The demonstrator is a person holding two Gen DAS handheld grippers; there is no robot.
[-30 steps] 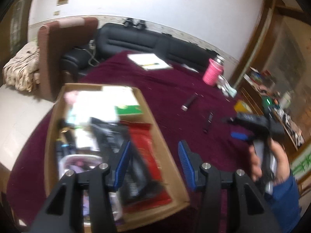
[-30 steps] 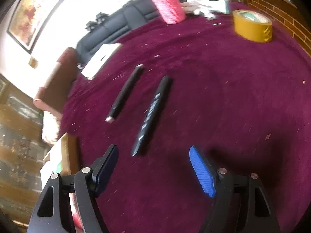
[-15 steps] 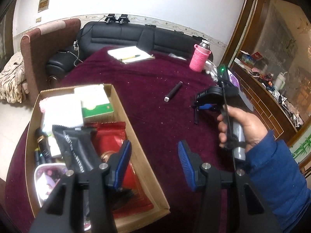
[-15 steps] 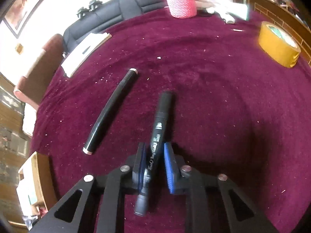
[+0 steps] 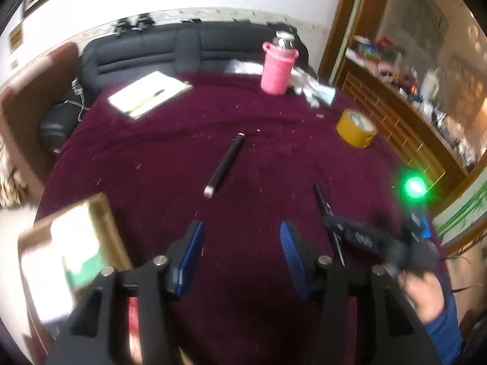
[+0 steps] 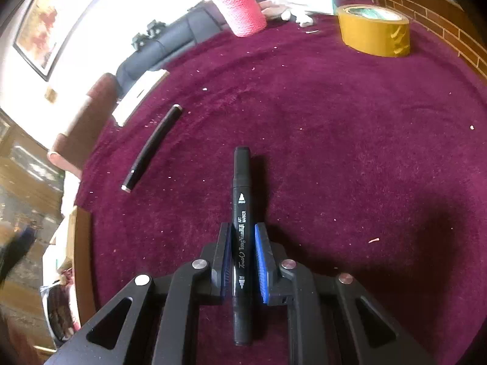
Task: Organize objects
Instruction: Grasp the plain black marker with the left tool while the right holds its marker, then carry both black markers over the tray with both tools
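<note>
My right gripper (image 6: 242,249) is shut on a black art marker (image 6: 242,200), which points forward just above the maroon table cloth (image 6: 350,140). The same marker (image 5: 323,200) shows in the left wrist view, held by the right gripper (image 5: 336,231) at the right, with a hand behind it. A second black pen (image 6: 152,147) lies loose on the cloth to the left, also in the left wrist view as the pen (image 5: 225,164). My left gripper (image 5: 240,248) hovers open over bare cloth, nothing between its blue pads. The cardboard box (image 5: 100,216) sits at the lower left, blurred.
A pink bottle (image 5: 277,70), a yellow tape roll (image 5: 356,127) and a notepad with a pencil (image 5: 149,94) stand at the far side. A black sofa (image 5: 170,48) lies behind the table. The box edge (image 6: 82,243) shows at left in the right wrist view.
My right gripper closed on the marker and lifted it slightly, straightening it. My left gripper swung right, away from above the box, to over the cloth near the loose pen.
</note>
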